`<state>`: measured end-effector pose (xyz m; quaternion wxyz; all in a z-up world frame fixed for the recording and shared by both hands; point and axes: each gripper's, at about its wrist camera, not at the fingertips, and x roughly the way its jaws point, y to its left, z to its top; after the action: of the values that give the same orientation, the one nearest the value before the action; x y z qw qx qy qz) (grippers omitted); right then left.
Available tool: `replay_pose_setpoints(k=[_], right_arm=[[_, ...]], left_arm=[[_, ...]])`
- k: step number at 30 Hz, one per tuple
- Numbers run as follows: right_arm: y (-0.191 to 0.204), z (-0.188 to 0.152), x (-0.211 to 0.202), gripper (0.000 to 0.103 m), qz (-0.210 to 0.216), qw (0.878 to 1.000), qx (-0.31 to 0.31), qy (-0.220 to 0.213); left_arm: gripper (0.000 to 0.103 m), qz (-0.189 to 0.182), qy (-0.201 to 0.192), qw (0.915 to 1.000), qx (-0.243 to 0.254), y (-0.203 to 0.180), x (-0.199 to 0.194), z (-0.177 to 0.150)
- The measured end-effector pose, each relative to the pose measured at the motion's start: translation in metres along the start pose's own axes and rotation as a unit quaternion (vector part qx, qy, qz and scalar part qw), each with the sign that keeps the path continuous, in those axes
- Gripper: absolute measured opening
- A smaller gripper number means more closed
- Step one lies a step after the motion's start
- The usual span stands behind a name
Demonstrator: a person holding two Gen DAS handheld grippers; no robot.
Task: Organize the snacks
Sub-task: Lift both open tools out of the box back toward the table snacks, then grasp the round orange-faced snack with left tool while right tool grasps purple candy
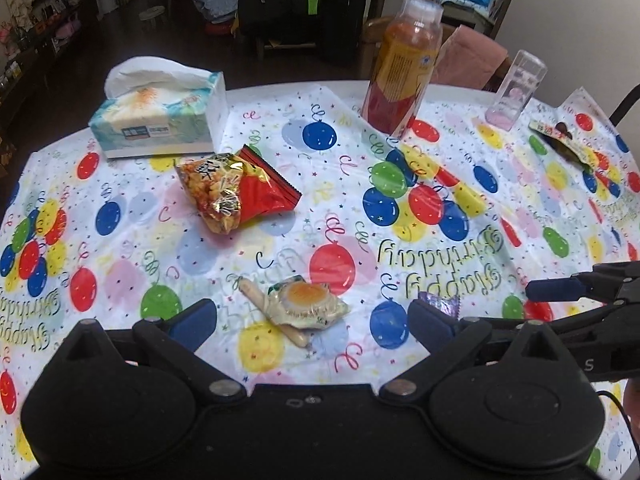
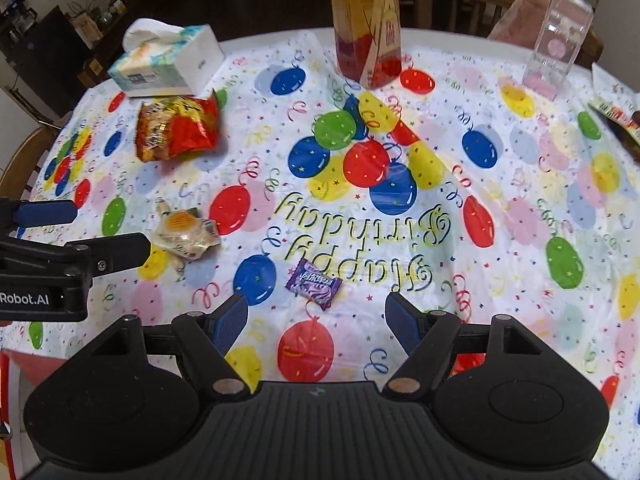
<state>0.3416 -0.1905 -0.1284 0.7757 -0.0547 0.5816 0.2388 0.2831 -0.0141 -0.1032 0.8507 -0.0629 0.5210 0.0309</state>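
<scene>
A: From the left side, what is on the counter [image 2: 500, 216]?

B: First the tissue box [image 1: 160, 120], then just in front of it the red snack bag [image 1: 236, 190], lying flat. Nearer is the egg-print snack packet [image 1: 308, 304] on top of a thin stick snack [image 1: 256, 300], directly ahead of the left gripper [image 1: 312, 320], whose fingers are spread wide and hold nothing.

A: And the right gripper [image 2: 316, 324]?

B: Also spread and empty. The purple candy [image 2: 314, 282] lies just in front of it, between the two fingers, with its long axis slanted across the gap. I think each hand is nearer to its own piece.

A: Does something block the way?

B: No. The juice bottle [image 2: 366, 28], the clear cup [image 2: 558, 44] and a dark packet [image 2: 618, 118] at the right edge stand well apart, at the far side.
</scene>
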Motion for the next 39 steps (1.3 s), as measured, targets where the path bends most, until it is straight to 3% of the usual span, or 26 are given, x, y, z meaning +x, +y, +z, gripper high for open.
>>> replay_pose_setpoints(k=[11, 18, 24, 28, 34, 39], right_arm=[[-0.006, 0.011, 0.044, 0.075, 0.008, 0.999, 0.006, 0.030], [-0.001, 0.012, 0.057, 0.057, 0.007, 0.999, -0.006, 0.039], [0.014, 0.010, 0.066, 0.038, -0.018, 0.998, -0.039, 0.045], [0.021, 0.007, 0.066, 0.033, -0.034, 0.997, -0.060, 0.037], [0.023, 0.006, 0.063, 0.020, -0.041, 0.997, -0.058, 0.031], [0.017, 0.004, 0.058, 0.018, -0.036, 0.998, -0.036, 0.025]], left_arm=[[0.088, 0.016, 0.049, 0.9986, -0.015, 0.006, 0.054, 0.009], [0.080, 0.022, 0.061, 0.9978, -0.011, 0.003, 0.066, 0.010], [0.065, 0.026, 0.067, 0.9974, -0.004, -0.002, 0.073, 0.010], [0.049, 0.031, 0.069, 0.9971, -0.003, -0.002, 0.075, 0.010], [0.037, 0.028, 0.057, 0.9980, -0.002, -0.001, 0.072, 0.012], [0.033, 0.026, 0.053, 0.9982, -0.002, -0.001, 0.068, 0.011]])
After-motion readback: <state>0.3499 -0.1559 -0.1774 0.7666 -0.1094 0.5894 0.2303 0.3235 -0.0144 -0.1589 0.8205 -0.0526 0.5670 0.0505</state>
